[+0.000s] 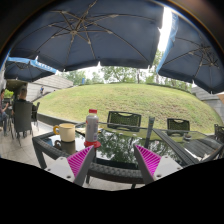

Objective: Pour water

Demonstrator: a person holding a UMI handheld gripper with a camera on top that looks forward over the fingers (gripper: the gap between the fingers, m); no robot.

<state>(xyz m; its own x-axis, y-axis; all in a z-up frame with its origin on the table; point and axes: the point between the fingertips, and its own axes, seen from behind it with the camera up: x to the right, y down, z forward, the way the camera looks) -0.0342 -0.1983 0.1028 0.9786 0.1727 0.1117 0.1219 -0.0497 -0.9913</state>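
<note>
A clear plastic water bottle [91,126] with a red cap stands upright on a glass-topped wicker table [125,150]. A tan cup [67,132] stands just to its left on the same table. My gripper [112,162] is open, its two magenta pads [79,160] set wide apart with nothing between them. The bottle and cup lie beyond the left finger, some way ahead. The table's near edge shows between the fingers.
Wicker chairs [124,120] stand behind the table, and a second table [195,148] is to the right. Large dark parasols [95,30] hang overhead. A person [20,108] sits at the far left. A grassy slope [120,98] rises behind.
</note>
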